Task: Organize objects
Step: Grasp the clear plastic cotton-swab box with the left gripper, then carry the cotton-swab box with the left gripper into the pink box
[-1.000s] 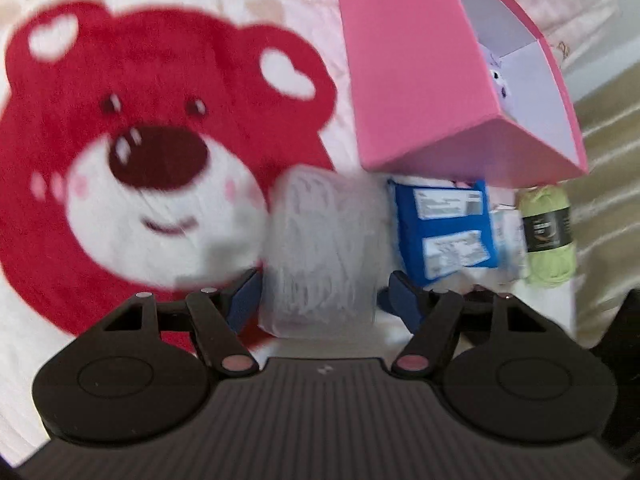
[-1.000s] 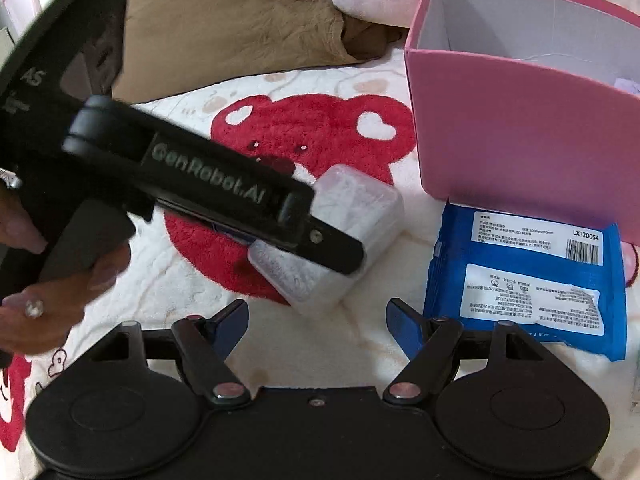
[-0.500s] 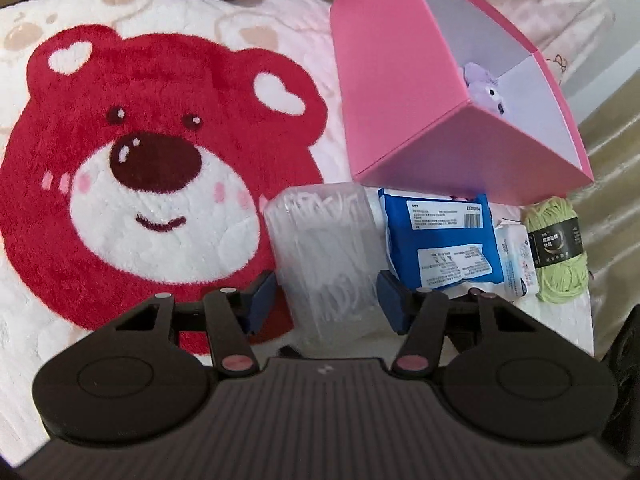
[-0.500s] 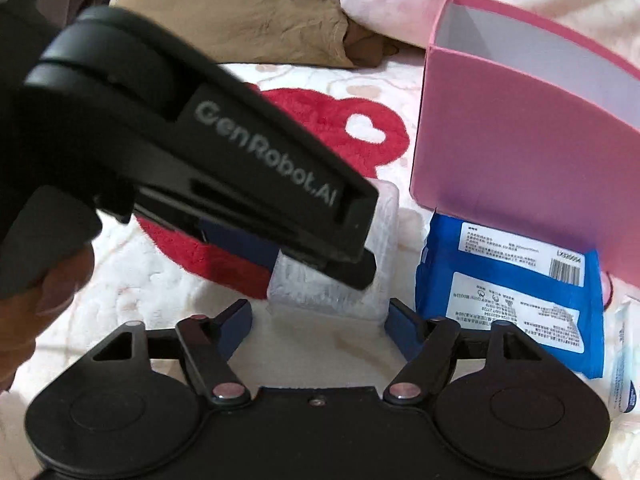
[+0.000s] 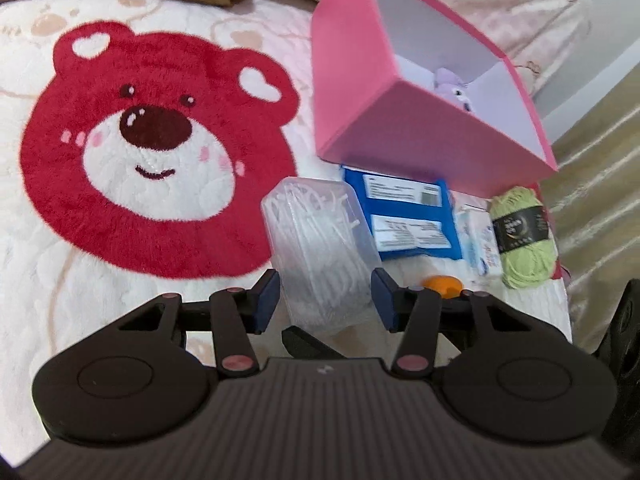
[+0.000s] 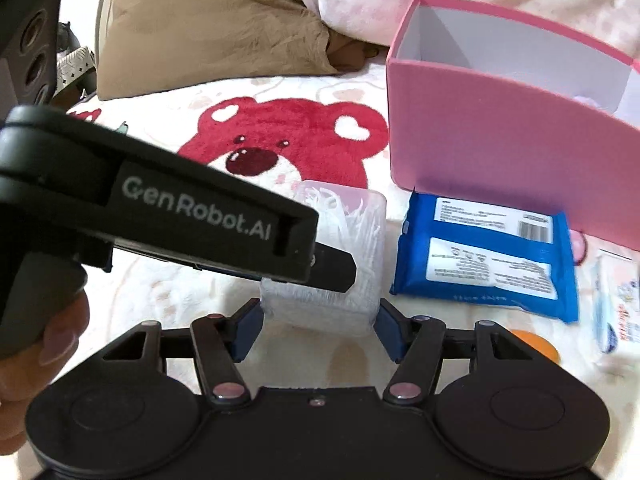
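Between the blue pads of both grippers sits one thing: a clear box [image 5: 320, 248] full of thin white sticks, lying on the bear rug [image 5: 132, 160].

From the left wrist view, the left gripper [image 5: 324, 300] straddles the near end of the clear box. Its jaws are closing, at a middling width; the left pad looks to touch the box's side, while the right pad seems just shy of it, so a firm grip cannot be told. The box runs away from the camera, tilted a little to the left.

From the right wrist view, the right gripper [image 6: 318, 330] brackets the same clear box [image 6: 340, 248] at its near edge. Its jaws are closing too, and both pads stand right at the box's corners; whether they press cannot be told. The left gripper's black body [image 6: 160, 212] crosses this view from the left, its tip over the box, with a hand [image 6: 36, 344] wrapped around its handle at the left edge.

Just right of the box lies a blue pack [image 5: 412, 220] with white labels, and right of that a small white pack [image 5: 482, 240], then a green yarn skein [image 5: 520, 236] with a black band. An orange thing [image 5: 442, 286] peeks out near the right finger. Beyond these stands a pink bin [image 5: 420, 136], open on top, with a purple toy [image 5: 454, 88] inside. A brown cushion [image 6: 208, 36] lies at the far edge of the rug.
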A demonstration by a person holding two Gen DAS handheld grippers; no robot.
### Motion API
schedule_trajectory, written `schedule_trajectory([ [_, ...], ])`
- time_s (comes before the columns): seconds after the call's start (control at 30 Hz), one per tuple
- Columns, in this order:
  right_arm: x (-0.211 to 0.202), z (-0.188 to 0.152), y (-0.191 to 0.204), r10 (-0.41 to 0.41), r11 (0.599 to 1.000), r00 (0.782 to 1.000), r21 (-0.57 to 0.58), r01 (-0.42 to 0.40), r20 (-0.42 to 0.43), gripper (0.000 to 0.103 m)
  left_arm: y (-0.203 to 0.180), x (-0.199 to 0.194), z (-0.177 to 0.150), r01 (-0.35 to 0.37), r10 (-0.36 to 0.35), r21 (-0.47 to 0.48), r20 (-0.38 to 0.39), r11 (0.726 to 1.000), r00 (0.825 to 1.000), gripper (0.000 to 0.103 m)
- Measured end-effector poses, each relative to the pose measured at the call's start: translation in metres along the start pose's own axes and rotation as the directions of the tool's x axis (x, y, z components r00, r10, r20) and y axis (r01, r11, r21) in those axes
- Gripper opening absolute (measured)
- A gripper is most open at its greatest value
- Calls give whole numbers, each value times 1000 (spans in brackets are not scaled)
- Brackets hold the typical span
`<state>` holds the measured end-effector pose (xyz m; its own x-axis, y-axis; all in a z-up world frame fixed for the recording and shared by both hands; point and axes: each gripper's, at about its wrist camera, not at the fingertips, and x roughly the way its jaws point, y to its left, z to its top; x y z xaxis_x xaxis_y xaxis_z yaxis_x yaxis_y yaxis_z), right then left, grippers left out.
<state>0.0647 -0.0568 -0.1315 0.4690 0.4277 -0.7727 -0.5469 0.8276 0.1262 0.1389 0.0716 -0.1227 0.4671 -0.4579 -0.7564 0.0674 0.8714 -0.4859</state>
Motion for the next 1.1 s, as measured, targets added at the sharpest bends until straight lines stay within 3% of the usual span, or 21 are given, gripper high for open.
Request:
schedule_trajectory([
  [0.33,-65,21,-8,-24,1000,995,-10,25,94,65,-68,-62,1,0,-6,150,39,989,999,48],
  [0.63,-121,68,-43,-73,997,972,-1,75,223,65,-151,-93,49,-19,-23,334,122,942,992,48],
  [0.77,-122,100,-69,-95,995,962,-11,101,257,65,-177,-82,85,-30,-23,356,144,934,989,48],
  [0.93,-100,137,-106,-151,985,953,-37,167,262,65,-192,-41,126,-17,-42,374,149,927,988,49],
  [1.0,-87,149,-125,-136,989,961,-18,145,241,65,-192,-17,139,-32,-27,377,150,926,988,49],
  [1.1,-57,161,-152,-113,993,973,-2,116,203,65,-182,18,158,-32,-11,321,133,947,991,49],
])
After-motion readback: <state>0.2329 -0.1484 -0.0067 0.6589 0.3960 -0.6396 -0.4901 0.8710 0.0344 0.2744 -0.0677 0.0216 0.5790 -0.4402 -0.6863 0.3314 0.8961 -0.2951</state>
